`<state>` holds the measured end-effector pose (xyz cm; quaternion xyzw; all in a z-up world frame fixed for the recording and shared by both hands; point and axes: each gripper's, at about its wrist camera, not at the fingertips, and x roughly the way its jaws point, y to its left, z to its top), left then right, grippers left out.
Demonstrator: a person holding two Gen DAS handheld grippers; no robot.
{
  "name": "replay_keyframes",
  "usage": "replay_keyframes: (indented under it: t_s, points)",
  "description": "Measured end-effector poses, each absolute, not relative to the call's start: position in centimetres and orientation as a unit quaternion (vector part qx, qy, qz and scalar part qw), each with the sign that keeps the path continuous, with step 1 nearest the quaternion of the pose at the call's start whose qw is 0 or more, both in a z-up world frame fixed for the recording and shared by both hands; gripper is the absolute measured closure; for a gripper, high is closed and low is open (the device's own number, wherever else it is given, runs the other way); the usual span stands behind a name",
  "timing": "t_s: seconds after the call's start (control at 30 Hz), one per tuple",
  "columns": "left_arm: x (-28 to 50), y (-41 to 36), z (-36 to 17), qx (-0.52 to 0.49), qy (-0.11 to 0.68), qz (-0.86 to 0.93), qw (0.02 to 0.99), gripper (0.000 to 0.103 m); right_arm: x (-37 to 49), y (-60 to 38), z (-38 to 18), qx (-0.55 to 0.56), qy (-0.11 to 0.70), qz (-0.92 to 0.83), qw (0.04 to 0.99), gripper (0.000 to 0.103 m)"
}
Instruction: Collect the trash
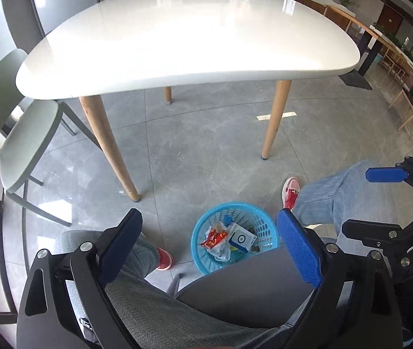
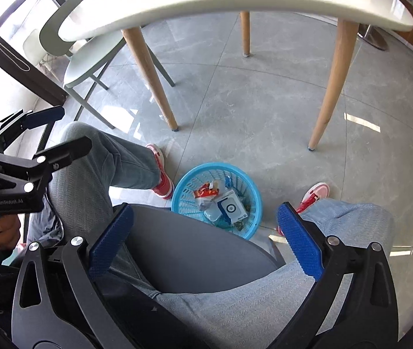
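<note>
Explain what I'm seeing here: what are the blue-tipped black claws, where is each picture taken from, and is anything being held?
A seated person holds a hand-held gripper in each hand, each with a camera looking along its fingers. One picture looks down from the left gripper, the other from the right gripper. Both stand open and hold nothing. On the floor between the person's red shoes sits a blue basket with trash inside: a white and blue box and a red wrapper. The white table shows nothing on its top.
</note>
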<state>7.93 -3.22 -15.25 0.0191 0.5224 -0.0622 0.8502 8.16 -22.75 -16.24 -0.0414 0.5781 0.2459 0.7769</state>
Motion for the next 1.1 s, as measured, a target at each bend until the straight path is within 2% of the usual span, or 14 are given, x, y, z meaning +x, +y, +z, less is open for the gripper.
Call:
replay_keyframes:
  t_s: [0.27,1.1]
  points:
    - [6.7,-3.1,-13.8,0.016,0.522,-0.054,0.851,0.010,7.3,-22.5,-14.0,-0.050,0.564,0.257,0.783,0.009]
    - [6.6,-2.8,-12.9,0.003,0.510,-0.055,0.859,0.009,7.0,-22.3,-14.3,-0.048,0.564,0.247,0.787,0.009]
